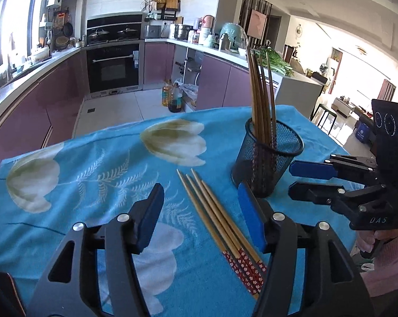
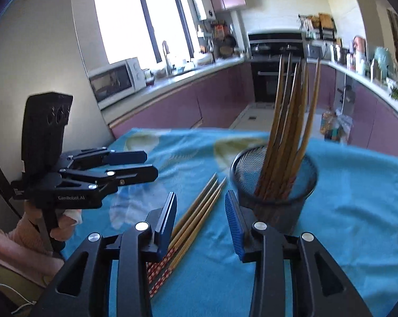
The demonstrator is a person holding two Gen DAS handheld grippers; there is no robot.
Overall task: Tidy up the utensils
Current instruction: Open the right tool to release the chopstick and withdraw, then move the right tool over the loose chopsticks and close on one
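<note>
Several loose wooden chopsticks [image 1: 212, 211] [image 2: 199, 211] with red patterned handles lie side by side on the blue flowered cloth [image 1: 93, 158], tips pointing away. A black mesh cup [image 1: 273, 158] [image 2: 278, 185] stands just right of them, with several upright chopsticks [image 1: 262, 92] [image 2: 291, 119] in it. My left gripper [image 1: 200, 198] [image 2: 151, 164] hovers open above the loose chopsticks, with nothing gripped. My right gripper [image 2: 201, 203] [image 1: 291, 179] is open too, over the handle ends beside the cup, and holds nothing.
The table's far edge drops to a tiled kitchen floor with oil bottles [image 1: 172, 97]. Purple cabinets and an oven line the back. A hand in a pink sleeve [image 1: 384, 251] [image 2: 27, 237] holds each gripper. The cup stands close to the right gripper's right finger.
</note>
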